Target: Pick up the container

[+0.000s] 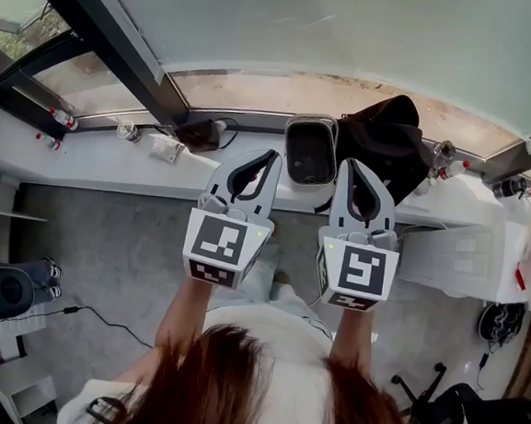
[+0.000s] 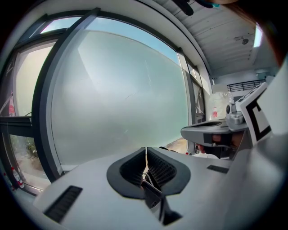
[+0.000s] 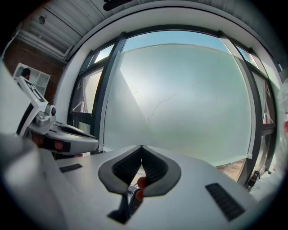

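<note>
**Head view: container sits in the gap ahead**

Nearest to us, both tools are held out side by side. The left gripper (image 1: 271, 157) has its jaws pressed together with nothing between them, and the right gripper (image 1: 351, 166) is just the same (each gripper's own view confirms tips meeting on empty air). Just past the tips, on the white window ledge (image 1: 113, 161), the container (image 1: 309, 151) lies between the two noses, its long axis running straight away from us. We judge neither hand clearly nearer. A black bag (image 1: 387, 143) crowds its right side, so the left approach looks freer.
</note>
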### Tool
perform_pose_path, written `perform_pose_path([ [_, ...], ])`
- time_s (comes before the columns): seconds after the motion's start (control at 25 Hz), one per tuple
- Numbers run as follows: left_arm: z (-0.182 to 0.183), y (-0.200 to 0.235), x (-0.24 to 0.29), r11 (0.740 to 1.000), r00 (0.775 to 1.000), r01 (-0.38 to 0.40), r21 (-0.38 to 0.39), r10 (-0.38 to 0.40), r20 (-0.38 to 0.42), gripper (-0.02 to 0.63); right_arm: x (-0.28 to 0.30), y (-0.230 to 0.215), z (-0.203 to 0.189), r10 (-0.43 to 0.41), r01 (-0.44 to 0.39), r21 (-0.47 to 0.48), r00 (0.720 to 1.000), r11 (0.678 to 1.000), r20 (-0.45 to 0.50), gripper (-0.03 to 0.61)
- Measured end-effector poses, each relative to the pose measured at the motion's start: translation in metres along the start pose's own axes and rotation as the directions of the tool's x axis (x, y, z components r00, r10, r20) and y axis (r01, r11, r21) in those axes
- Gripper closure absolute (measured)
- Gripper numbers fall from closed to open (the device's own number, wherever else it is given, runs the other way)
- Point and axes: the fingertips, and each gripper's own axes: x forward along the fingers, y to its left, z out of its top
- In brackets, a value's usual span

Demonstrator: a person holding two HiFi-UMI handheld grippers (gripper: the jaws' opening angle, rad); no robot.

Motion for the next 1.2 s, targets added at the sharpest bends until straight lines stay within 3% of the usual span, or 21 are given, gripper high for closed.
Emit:
perform_pose_path([
  [0.76,-0.046,0.064,0.107,0.999,0.994,0.029,-0.017,-0.031,-0.108,0.591,0.121,-0.011,-0.054,-0.012,-0.014,-0.162,0.987,0.987,-0.162,0.552],
  [1.2,-0.068,0.090,0.157,0.994,0.988,0.078,-0.078,-0.088,-0.129,0.591,0.174,-0.009,-0.081,-0.045,-0.021,-0.248,0.966,0.969,-0.255,0.552],
])
